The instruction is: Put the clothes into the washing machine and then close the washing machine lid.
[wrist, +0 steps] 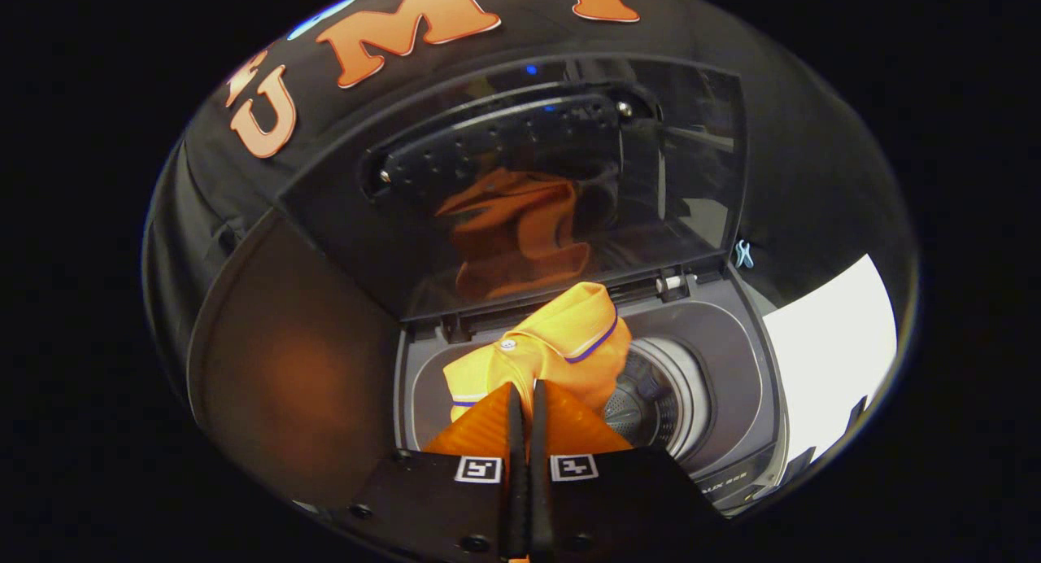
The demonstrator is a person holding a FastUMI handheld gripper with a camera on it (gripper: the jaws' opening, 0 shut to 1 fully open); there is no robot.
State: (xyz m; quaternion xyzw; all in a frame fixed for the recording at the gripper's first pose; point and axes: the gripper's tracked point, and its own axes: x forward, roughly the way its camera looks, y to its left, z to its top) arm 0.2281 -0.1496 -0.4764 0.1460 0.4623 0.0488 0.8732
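Gripper view. The gripper (527, 396) hangs over the open top of the washing machine (732, 368), its 2 fingers (480, 433) drawn together with only a thin slit between them, pinched on a fold of the orange shirt (561, 335). The shirt, with a dark-trimmed collar and 1 pale button, bunches just ahead of the fingertips, above the near side of the drum (659, 392), whose ribbed steel wall shows beside it. The lid (520, 181) stands raised beyond the shirt, its glossy panel mirroring the orange cloth. Judged progress: the garment is carried to the opening but not yet released into the drum; dropping it in and lowering the lid remain.
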